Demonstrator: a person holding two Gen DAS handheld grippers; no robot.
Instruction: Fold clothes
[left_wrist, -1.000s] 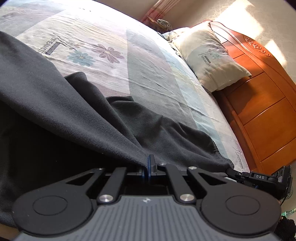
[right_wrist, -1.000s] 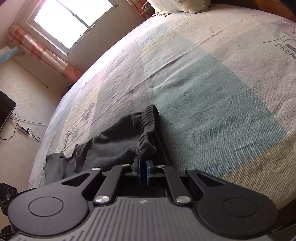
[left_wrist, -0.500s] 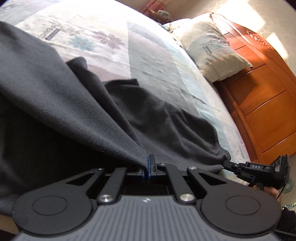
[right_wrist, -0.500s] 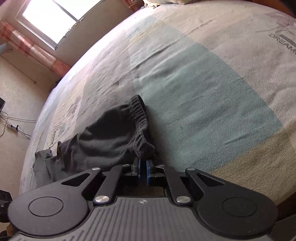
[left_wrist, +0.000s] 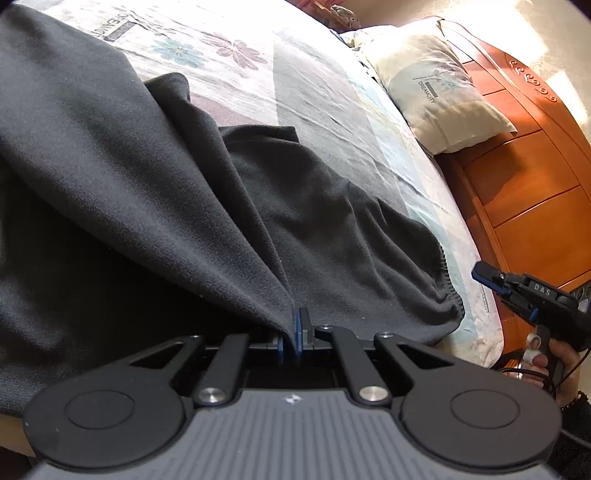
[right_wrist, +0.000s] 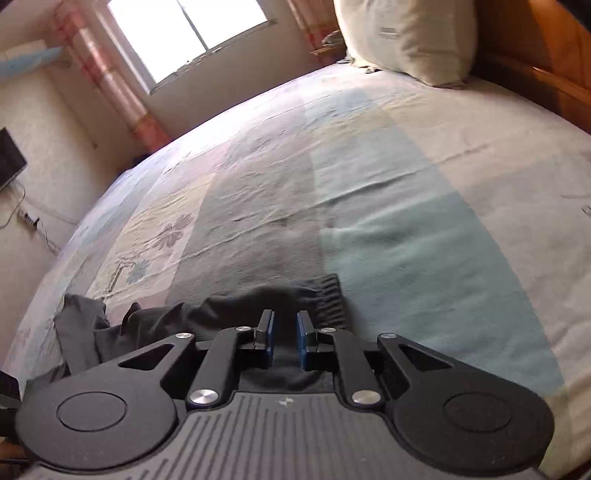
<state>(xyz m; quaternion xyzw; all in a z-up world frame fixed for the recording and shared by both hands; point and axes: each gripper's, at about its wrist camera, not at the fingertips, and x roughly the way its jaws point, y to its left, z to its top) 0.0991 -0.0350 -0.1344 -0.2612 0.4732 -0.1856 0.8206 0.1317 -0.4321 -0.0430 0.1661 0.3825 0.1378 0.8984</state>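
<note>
left claw (left_wrist: 298, 325) clenched on a fold of the dark garment (left_wrist: 155, 192), cloth fanning out ahead of it over the bed (left_wrist: 325, 96). right claw (right_wrist: 283, 334) opening, pads off the cloth; ribbed hem (right_wrist: 325, 291) just ahead and beneath.

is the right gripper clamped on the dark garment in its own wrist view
No: the right gripper has its jaws opening, with a clear gap between the pads, and the dark garment lies on the bed beyond them.

Each claw is black, with a ribbed grey body, round side discs, silver screws and blue pads. The right claw (left_wrist: 484, 275) carries white letters "DAS"; the hand (left_wrist: 554, 365) wears white finger tape.
</note>
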